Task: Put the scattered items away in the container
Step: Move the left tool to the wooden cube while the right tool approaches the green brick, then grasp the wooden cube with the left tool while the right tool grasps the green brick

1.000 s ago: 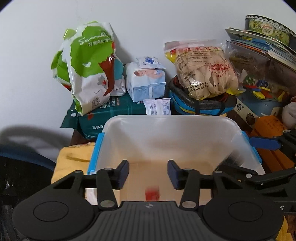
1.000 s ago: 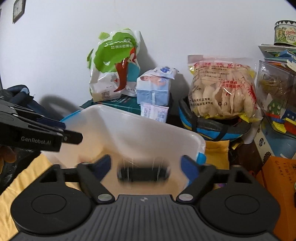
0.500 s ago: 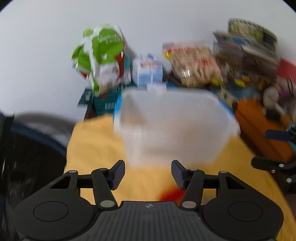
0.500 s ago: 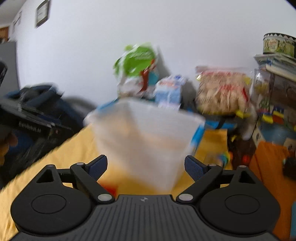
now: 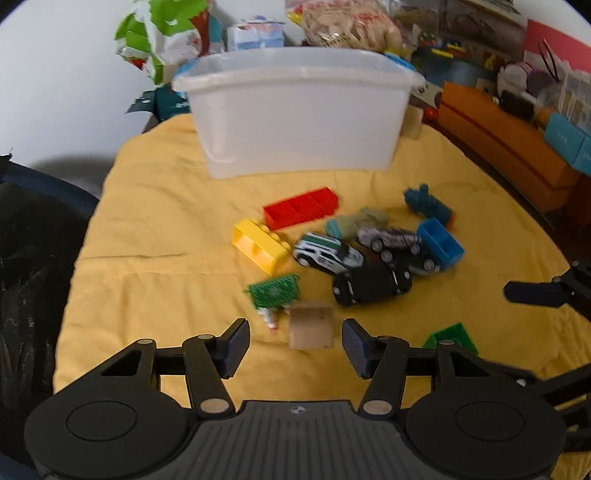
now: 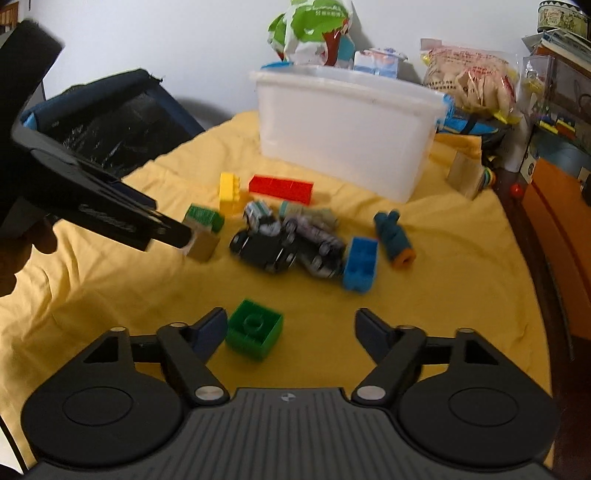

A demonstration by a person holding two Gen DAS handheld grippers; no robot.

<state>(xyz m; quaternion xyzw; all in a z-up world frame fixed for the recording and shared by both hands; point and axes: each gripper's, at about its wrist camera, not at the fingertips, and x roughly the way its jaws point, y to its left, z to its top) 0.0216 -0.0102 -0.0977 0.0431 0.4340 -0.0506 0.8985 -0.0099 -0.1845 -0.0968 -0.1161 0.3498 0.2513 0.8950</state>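
Left wrist view: left tongs [image 5: 293, 343] stand partly open, holding nothing; a plain wooden cube [image 5: 311, 325] lies on the yellow cloth [image 5: 155, 236] between the pads and just ahead, not touched. Only this view shows the small white figure [image 5: 270, 318] beside the cube, under the flat green studded plate [image 5: 274, 290], and the white-and-green toy car [image 5: 327, 254]. Right wrist view: right tongs [image 6: 290, 332] are closing with jaws still wide; a green square building brick [image 6: 255, 328] sits between them, close against the left pad, not gripped. This view alone shows the orange end of the dark teal toy [image 6: 393, 238] and a second wooden block [image 6: 463, 175] past the container's right corner. Translucent white plastic container [image 6: 347, 133] stands at the far side of the cloth, its contents hidden by the wall from both cameras. Scattered in front of it: red long brick [image 5: 301, 212], yellow brick [image 5: 260, 245], black toy car [image 5: 371, 284], grey toy car [image 5: 389, 236], blue brick [image 5: 441, 245], all bunched and partly overlapping. Behind the container, against the white wall: green-and-white bag [image 6: 314, 31], bag of pale crackers [image 6: 474, 81]. Dark chair [image 6: 107, 114] at left edge. An orange box [image 5: 506, 147] stands to the right.
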